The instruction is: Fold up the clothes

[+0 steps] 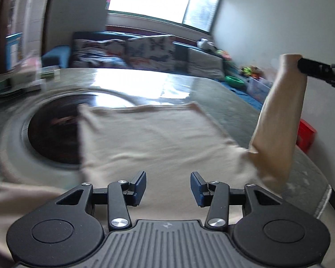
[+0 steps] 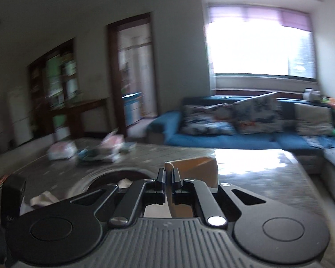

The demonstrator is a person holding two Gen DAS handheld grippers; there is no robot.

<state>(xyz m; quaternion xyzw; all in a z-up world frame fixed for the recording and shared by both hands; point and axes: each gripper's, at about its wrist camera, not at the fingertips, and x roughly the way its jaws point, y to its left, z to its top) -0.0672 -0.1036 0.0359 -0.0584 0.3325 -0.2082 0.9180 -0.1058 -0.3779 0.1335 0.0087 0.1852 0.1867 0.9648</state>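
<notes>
2 grippers on 1 beige cotton garment [image 1: 158, 138], spread flat mid-frame on grey glossy table [image 1: 223, 89]. Right gripper [image 2: 169, 175] pinched on beige sleeve [image 1: 279, 116], lifted at right of frame. Left gripper [image 1: 168, 186] jaws apart, empty, low over near hem. Risk: thin pinch slips, sleeve drops crooked; body unpinned, pull cd drag it w/ the sleeve.

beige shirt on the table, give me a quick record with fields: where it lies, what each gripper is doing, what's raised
garment: beige cotton shirt, body flat on grey glass-topped table
raised part: sleeve lifted at shirt's right side
right gripper: shut on sleeve end
left gripper: open, low over the shirt's near edge
image: motion blurred
</notes>
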